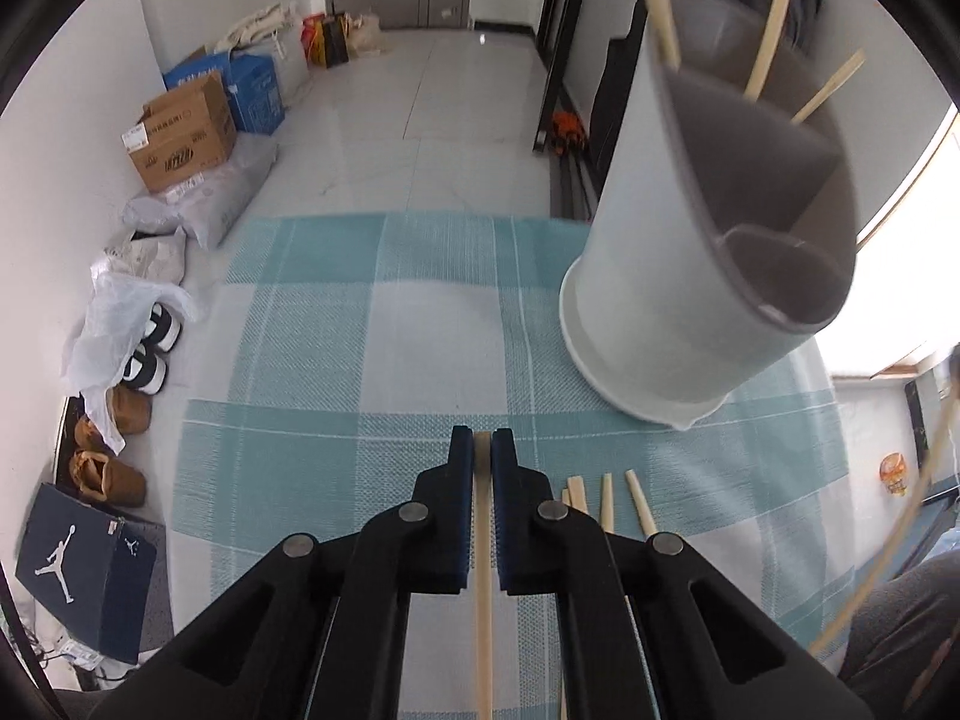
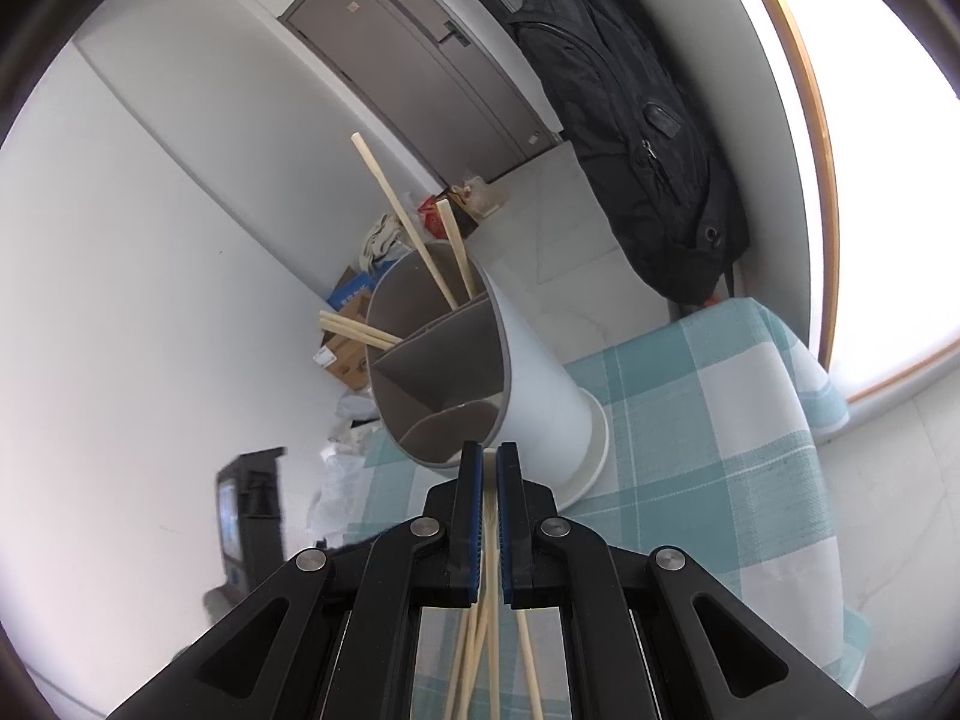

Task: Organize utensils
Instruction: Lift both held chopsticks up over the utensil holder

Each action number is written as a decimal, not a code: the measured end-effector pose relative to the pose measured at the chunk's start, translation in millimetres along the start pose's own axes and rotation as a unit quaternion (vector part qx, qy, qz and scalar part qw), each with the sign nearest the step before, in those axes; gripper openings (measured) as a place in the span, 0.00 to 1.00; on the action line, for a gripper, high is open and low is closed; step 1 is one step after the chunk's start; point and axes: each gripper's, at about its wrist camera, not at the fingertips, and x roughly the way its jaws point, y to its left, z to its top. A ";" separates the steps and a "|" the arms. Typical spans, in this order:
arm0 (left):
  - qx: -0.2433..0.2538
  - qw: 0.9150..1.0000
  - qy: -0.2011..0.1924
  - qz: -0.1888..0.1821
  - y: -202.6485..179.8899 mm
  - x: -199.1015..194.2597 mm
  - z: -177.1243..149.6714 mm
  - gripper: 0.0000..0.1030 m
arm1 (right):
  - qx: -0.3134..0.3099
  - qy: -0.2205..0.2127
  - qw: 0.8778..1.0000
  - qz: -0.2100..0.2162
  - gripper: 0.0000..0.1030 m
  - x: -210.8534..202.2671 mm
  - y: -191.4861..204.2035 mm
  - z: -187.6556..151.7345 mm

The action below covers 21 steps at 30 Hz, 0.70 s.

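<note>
One chopstick (image 1: 483, 570) sat pinched lengthwise between my left gripper's (image 1: 482, 450) fingers. My right gripper (image 2: 489, 468) clamped another chopstick (image 2: 492, 540), just before the holder (image 2: 540, 378).

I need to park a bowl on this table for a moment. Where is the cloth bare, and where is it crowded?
Bare: the checked tablecloth left of the utensil holder and ahead of the left gripper. Crowded: loose chopsticks right of that gripper, and the holder's corner.
</note>
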 end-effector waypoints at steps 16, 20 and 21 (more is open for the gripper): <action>0.001 0.992 -0.123 -0.043 5.3 -65.4 -8.5 0.02 | -0.102 -0.058 0.993 0.012 0.04 -19.6 47.8 -23.1; 0.003 0.990 -0.132 -0.052 4.2 -76.5 -10.5 0.02 | -0.125 -0.073 0.989 0.012 0.04 -26.9 62.4 -26.6; 0.005 0.989 -0.134 -0.054 3.5 -77.8 -9.4 0.02 | -0.129 -0.075 0.989 0.011 0.04 -27.9 64.2 -26.7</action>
